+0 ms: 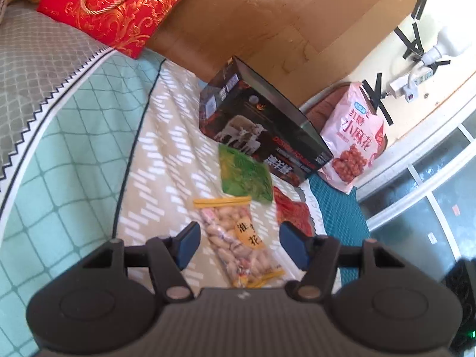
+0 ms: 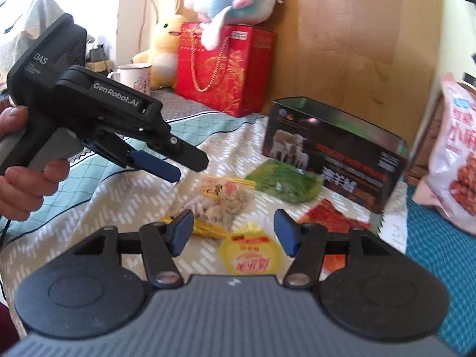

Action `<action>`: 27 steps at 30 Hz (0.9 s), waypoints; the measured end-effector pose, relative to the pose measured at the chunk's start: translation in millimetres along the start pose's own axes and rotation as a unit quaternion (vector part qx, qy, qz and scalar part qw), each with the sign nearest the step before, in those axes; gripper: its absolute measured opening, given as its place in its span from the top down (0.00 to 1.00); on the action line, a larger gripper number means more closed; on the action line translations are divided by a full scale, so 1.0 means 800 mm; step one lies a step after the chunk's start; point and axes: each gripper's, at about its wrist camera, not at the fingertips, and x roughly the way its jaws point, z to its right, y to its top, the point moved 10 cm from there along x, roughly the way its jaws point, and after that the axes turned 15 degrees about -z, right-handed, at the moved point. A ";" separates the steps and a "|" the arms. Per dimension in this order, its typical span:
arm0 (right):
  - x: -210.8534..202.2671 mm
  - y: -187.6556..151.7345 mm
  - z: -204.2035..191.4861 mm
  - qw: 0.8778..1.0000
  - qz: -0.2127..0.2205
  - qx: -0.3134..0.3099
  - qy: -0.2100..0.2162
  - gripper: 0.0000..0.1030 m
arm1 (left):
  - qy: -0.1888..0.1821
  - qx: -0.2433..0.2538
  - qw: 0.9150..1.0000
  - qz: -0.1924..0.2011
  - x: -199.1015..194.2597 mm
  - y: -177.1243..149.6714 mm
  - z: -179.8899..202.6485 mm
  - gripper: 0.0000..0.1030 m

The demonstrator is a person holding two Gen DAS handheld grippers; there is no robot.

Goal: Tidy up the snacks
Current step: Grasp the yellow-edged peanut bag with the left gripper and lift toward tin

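your left gripper (image 1: 236, 245) hangs wide open over the peanut bag (image 1: 238, 238) on the bed (image 1: 166, 160), holding nothing. your right gripper (image 2: 230, 232) is wide open and empty too, above the yellow packet (image 2: 248, 253). green pouch (image 2: 285, 183) and red pouch (image 2: 330, 217) lie just in front of the open black box (image 2: 336, 151), which stands toward the bed's headboard edge.

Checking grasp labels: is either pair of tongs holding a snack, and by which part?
Nothing held. Left tongs open above the peanut bag; right tongs open, empty.
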 end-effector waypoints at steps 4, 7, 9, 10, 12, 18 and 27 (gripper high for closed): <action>0.024 0.011 -0.021 0.996 -0.040 -0.082 0.022 0.40 | -0.003 0.020 1.000 -0.018 0.012 -0.006 0.010 0.42; 0.045 0.015 -0.033 0.987 -0.080 -0.128 0.050 0.30 | 0.012 0.033 0.999 -0.033 0.023 -0.013 0.013 0.42; 0.059 0.015 -0.034 0.982 -0.116 -0.120 0.084 0.32 | 0.018 0.043 0.998 -0.032 0.029 -0.015 0.015 0.44; 0.062 0.016 -0.031 0.981 -0.130 -0.099 0.106 0.32 | 0.017 0.048 0.998 -0.030 0.030 -0.014 0.016 0.44; 0.065 0.018 -0.025 0.982 -0.126 -0.080 0.118 0.37 | 0.014 0.048 0.998 -0.028 0.033 -0.011 0.016 0.44; 0.041 0.027 -0.006 0.996 -0.036 -0.027 0.081 0.63 | -0.011 0.052 0.998 -0.026 0.028 0.017 0.037 0.45; -0.012 0.108 0.101 0.993 0.117 0.021 -0.023 0.64 | -0.009 0.145 0.988 0.054 0.029 0.144 0.148 0.45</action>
